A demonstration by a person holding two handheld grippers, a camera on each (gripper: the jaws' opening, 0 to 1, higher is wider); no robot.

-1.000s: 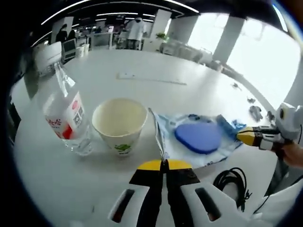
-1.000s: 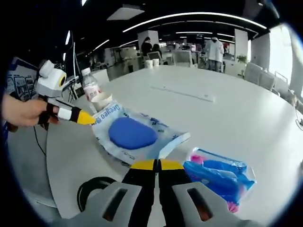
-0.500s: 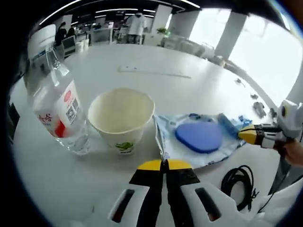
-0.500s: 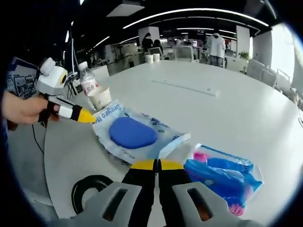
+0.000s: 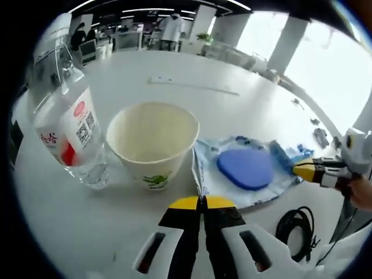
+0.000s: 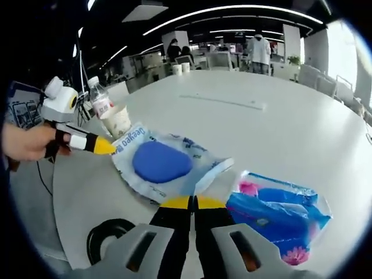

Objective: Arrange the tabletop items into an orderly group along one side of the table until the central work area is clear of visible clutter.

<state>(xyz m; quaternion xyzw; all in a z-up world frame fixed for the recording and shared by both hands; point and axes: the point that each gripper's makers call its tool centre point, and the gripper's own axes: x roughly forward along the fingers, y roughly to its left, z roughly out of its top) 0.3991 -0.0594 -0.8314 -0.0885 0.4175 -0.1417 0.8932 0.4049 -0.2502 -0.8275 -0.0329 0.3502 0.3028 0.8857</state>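
A clear plastic bag (image 5: 256, 186) (image 6: 174, 174) with a blue oval pad (image 5: 246, 168) (image 6: 161, 162) inside lies flat on the white table (image 5: 192, 110). My left gripper (image 5: 200, 201) is shut on the bag's near edge, also seen as a yellow tip (image 6: 102, 146) at the bag's left corner. My right gripper (image 6: 187, 201) is shut on the opposite corner, and it enters from the right (image 5: 303, 170). A paper cup (image 5: 154, 142) (image 6: 119, 122) stands upright touching the bag. A water bottle (image 5: 64, 122) (image 6: 100, 104) stands beside the cup.
A blue printed packet (image 6: 279, 212) (image 5: 285, 154) lies next to the bag. A coiled black cable (image 5: 296, 226) (image 6: 107, 244) hangs at the table's near edge. A long flat strip (image 5: 192, 87) lies mid-table. People and desks stand far behind.
The left gripper view has closed in on the cup and bottle, which look larger. The bag's edge now lies against the cup. Both grippers stay shut on the bag.
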